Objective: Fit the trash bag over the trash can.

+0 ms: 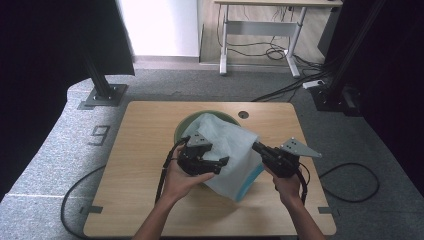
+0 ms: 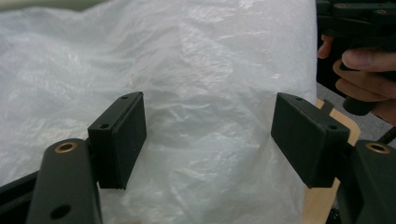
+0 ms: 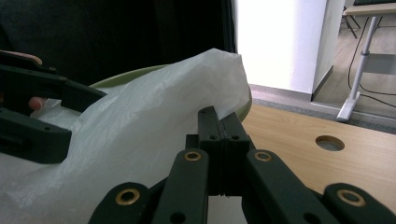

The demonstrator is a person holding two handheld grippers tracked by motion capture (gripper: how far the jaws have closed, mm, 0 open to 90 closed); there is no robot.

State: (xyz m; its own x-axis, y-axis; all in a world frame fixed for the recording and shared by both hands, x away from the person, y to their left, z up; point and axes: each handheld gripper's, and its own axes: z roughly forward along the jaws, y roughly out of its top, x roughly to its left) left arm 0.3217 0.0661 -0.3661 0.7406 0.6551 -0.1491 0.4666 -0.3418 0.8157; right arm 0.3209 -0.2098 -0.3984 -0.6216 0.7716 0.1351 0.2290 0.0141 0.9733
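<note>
White translucent plastic bag [image 1: 227, 150]: thin crinkled film with a blue band at its lower edge, draped over a round pale-green bowl [image 1: 184, 125] on a light wooden table [image 1: 145, 150]; stretched between both grippers, directly ahead of the left fingers and rising to the left of the right fingers.

Left gripper [image 2: 208, 140]: jaws spread wide, black pads [image 2: 119, 137] standing apart with bag film between and beyond them, nothing clamped; whether the pads touch the film, cannot tell.

Right gripper [image 3: 219, 133]: jaws pressed fully together, tips at the bag's edge; likely pinching the film there, though the contact itself is hidden behind the pads.

Bowl rim: visible past the right fingertips, under the film. Round hole [image 3: 329, 143] in the tabletop: well to the right of the right fingers.

Step in hand, by judgement: lining the bowl with the bag, one edge anchored on the right, left side awaiting a grip.

Next move calls for: closing the left pads on a fold of film just ahead of them, then pulling the opening wider and down over the rim without tearing the thin plastic or shifting the bowl.
</note>
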